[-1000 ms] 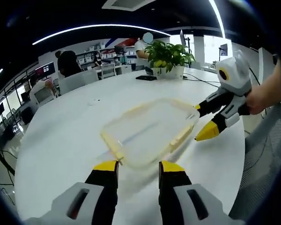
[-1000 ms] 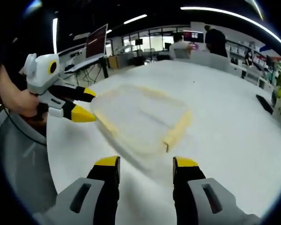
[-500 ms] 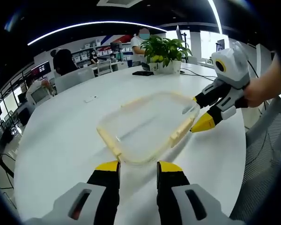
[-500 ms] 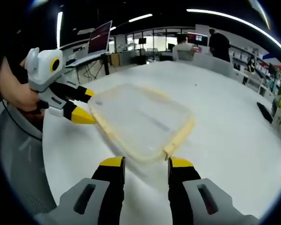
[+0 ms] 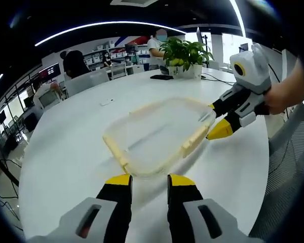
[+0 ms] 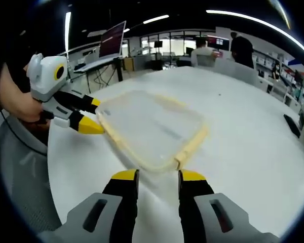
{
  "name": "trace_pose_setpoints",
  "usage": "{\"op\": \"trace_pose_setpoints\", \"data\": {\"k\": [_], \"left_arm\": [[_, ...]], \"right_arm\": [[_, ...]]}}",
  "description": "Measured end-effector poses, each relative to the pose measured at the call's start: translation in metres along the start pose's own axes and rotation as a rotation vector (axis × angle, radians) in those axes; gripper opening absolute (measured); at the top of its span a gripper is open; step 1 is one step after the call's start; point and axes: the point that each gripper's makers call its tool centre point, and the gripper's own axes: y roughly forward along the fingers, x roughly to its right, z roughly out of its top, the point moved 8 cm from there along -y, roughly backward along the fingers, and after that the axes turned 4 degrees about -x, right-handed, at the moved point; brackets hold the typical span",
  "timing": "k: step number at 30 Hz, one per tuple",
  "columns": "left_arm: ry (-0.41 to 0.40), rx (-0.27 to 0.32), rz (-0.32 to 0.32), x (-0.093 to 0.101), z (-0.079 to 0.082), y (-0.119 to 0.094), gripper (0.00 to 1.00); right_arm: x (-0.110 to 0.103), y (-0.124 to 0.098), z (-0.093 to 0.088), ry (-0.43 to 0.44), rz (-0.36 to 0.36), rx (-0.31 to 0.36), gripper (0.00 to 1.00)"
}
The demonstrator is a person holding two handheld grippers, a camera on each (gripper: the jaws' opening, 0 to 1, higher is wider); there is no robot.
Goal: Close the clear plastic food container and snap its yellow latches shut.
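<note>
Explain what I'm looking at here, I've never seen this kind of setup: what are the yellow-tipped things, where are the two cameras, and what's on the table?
A person holds two hand-held grippers, each carrying a fisheye camera looking along its own jaws. The left gripper rises from the bottom of the left gripper view; the right gripper does so in the right gripper view, and each appears sideways in the other's view. A clear plastic container with yellow latches lies on a white table. Both grippers sit at its edges, jaws slightly apart; whether they grip it is unclear.
</note>
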Motion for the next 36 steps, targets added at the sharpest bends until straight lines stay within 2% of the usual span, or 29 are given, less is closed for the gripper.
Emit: {"op": "trace_pose_setpoints", "data": {"k": [9, 18, 30, 36], "left_arm": [[-0.030, -0.003, 0.037, -0.013, -0.006, -0.005, 0.20], [-0.039, -0.001, 0.047, -0.016, -0.005, -0.005, 0.21], [-0.037, -0.004, 0.047, -0.012, -0.004, -0.012, 0.21], [-0.067, 0.011, 0.060, -0.008, -0.005, -0.027, 0.23]], "right_arm": [[-0.007, 0.012, 0.009, 0.004, 0.015, 0.003, 0.26], [-0.006, 0.015, 0.010, 0.000, 0.022, -0.002, 0.25], [-0.004, 0.011, 0.011, 0.014, 0.009, -0.007, 0.22], [-0.004, -0.004, 0.012, 0.057, -0.005, -0.003, 0.26]]}}
